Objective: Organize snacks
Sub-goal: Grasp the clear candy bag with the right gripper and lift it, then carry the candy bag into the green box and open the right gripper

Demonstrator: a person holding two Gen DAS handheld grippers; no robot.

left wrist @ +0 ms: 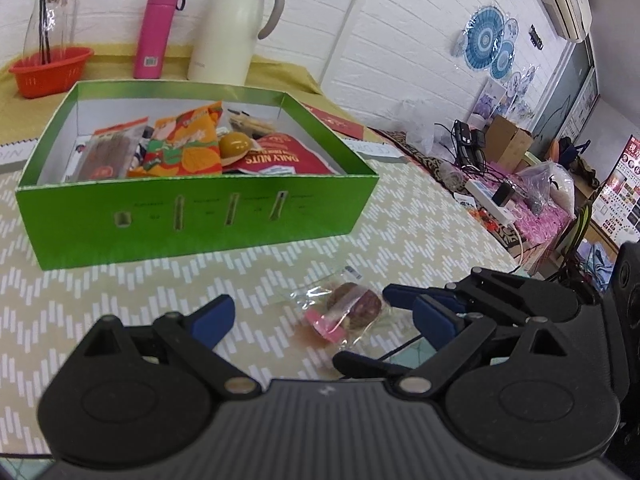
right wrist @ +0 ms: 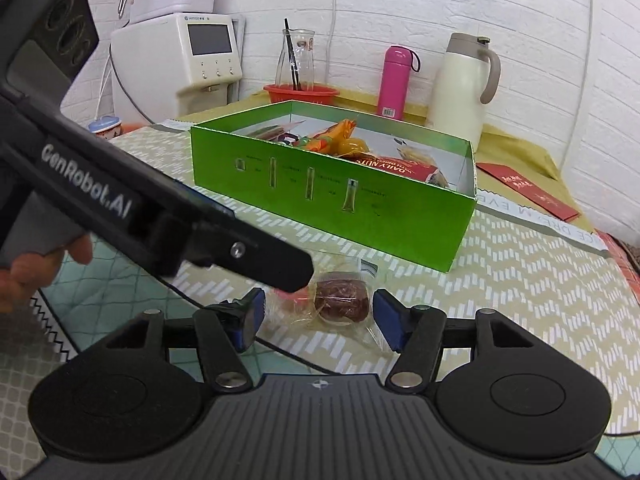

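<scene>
Centrally, my right gripper (right wrist: 318, 318) stands with its jaws spread wide, one blue pad on each side of the clear-wrapped brown snack (right wrist: 341, 301), neither pad touching it. My left gripper (left wrist: 320, 318) is likewise spread open, low over the same snack (left wrist: 352, 309), which lies on the patterned tablecloth (left wrist: 420, 224) just ahead of its fingers; in the right wrist view its dark body crosses from the upper left, with its tip beside the wrapper. Beyond the snack sits the open green box (right wrist: 332, 196), already holding an orange chip bag (left wrist: 188, 140), a red nut pouch (left wrist: 280, 158) and a brown strip pack (left wrist: 110, 152). Behind the box stand a pink bottle (left wrist: 154, 32), a cream thermos jug (left wrist: 230, 26) and a red basket (left wrist: 50, 70).
</scene>
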